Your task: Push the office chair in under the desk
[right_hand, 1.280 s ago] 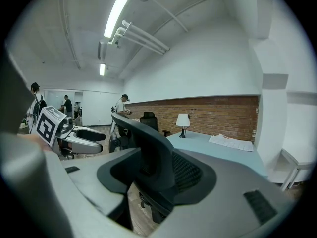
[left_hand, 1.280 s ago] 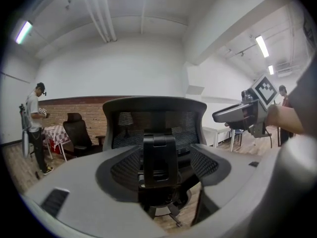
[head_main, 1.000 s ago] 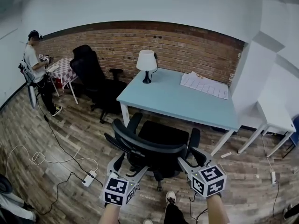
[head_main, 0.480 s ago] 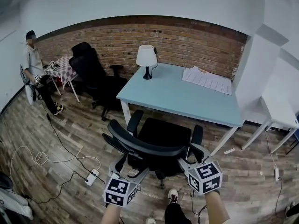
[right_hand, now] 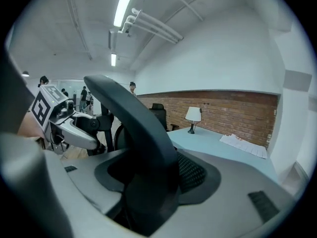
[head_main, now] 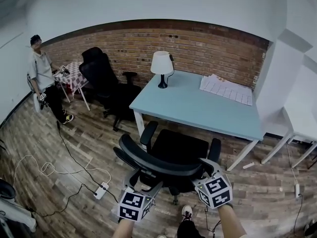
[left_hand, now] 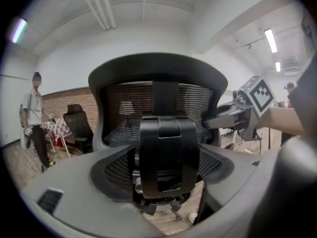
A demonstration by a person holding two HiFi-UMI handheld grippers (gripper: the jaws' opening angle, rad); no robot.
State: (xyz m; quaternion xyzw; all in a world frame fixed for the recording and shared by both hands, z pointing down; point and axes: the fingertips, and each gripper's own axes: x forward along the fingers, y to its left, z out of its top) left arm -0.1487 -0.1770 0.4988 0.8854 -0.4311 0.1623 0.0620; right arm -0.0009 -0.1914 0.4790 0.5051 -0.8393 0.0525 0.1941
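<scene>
The black office chair (head_main: 174,147) faces the light blue desk (head_main: 198,108), its seat front at the desk's near edge. Both grippers are at the mesh backrest (head_main: 158,163) from behind. My left gripper (head_main: 142,178) straddles the backrest's lower left part. Its jaws are closing, and in the left gripper view the chair's centre spine (left_hand: 166,148) stands between them with the pads apart from it. My right gripper (head_main: 202,171) stands wide at the backrest's right end. In the right gripper view the backrest rim (right_hand: 133,128) runs down between its jaws.
A white lamp (head_main: 162,68) and papers (head_main: 225,89) are on the desk. A second black chair (head_main: 106,81) stands left of it, by a chequered small table (head_main: 72,78) and a person (head_main: 43,78). Cables and a power strip (head_main: 100,190) lie on the floor at left. A white side table (head_main: 297,133) stands right.
The chair and both grippers have moved a little forwards towards the desk. The person at the left has shifted stance.
</scene>
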